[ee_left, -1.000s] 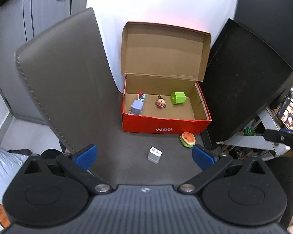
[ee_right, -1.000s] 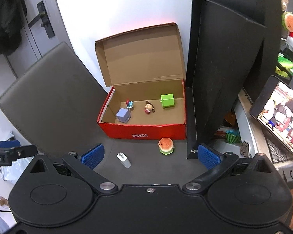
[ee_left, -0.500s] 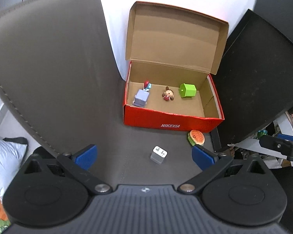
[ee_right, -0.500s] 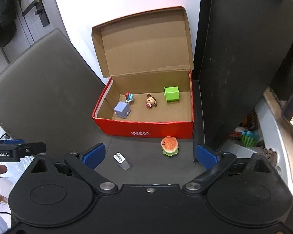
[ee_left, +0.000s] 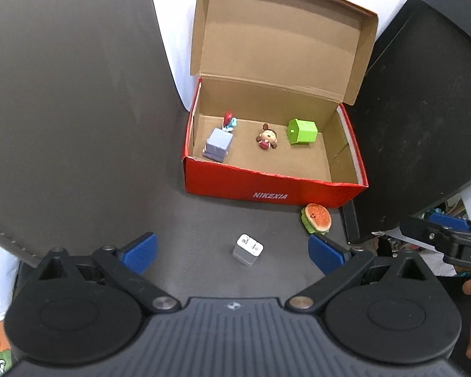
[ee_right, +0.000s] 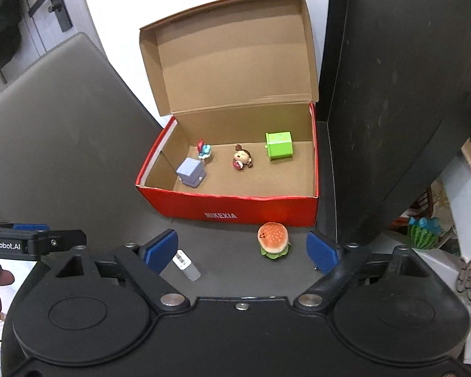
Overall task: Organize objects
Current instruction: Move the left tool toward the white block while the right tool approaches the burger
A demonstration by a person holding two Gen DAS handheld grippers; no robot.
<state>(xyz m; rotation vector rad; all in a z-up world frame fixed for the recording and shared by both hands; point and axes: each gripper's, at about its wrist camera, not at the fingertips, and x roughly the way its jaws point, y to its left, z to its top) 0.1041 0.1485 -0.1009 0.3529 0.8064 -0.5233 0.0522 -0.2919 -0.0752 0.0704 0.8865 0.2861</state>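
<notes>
- Left wrist view: the left gripper (ee_left: 232, 251) hangs over the dark mat (ee_left: 188, 226) with its blue fingertips spread wide and holding nothing
- The white charger (ee_left: 247, 249) lies on the mat between those fingertips, apart from both
- The burger toy (ee_left: 316, 218) sits on the mat just in front of the red box (ee_left: 276, 190), near its right corner and close to the right fingertip
- Inside the open box are a lavender cube toy (ee_left: 218, 144) at the left, a small red-and-blue figure (ee_left: 230, 121) behind it, a brown-haired doll (ee_left: 267, 139) in the middle and a green cube toy (ee_left: 302, 131) at the right
- Right wrist view: the right gripper (ee_right: 241, 251) also has its fingertips spread wide, nothing held
- The burger toy (ee_right: 273, 240) lies between them, nearer the right one; the charger (ee_right: 186, 265) lies just beside the left fingertip
- The box (ee_right: 235, 209) stands beyond with its lid upright, and the same four toys rest on its floor
</notes>
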